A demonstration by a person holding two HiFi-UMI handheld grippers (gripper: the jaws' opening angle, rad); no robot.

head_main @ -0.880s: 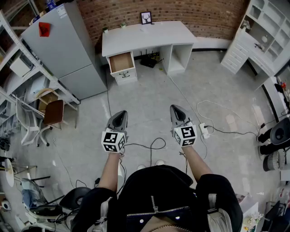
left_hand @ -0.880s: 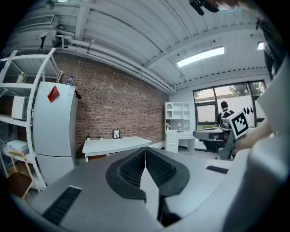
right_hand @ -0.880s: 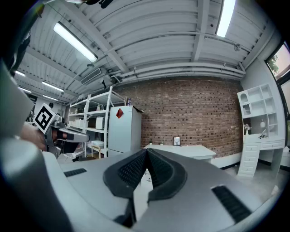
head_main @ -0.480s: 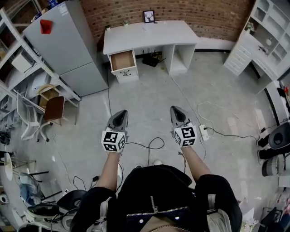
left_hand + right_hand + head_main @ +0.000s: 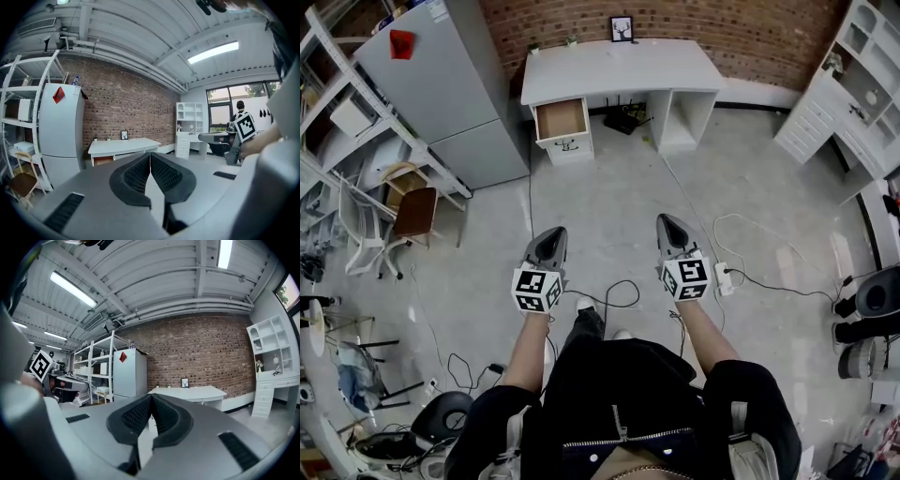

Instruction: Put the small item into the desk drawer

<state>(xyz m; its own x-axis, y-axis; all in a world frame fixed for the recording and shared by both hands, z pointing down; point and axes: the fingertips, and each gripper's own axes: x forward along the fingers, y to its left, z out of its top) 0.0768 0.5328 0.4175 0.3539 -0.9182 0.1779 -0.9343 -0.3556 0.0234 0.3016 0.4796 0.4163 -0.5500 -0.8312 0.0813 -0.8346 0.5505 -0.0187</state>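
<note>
Far beyond left tongs [image 5: 550,234], right tongs [image 5: 667,221]: open drawer [image 5: 562,120].

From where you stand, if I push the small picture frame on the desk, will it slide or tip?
The picture frame stands upright, so a push near its top would probably tip it, not slide it. It sits at the back of the white desk by the brick wall, so it may fall against that. Being small, it is likely light.
</note>
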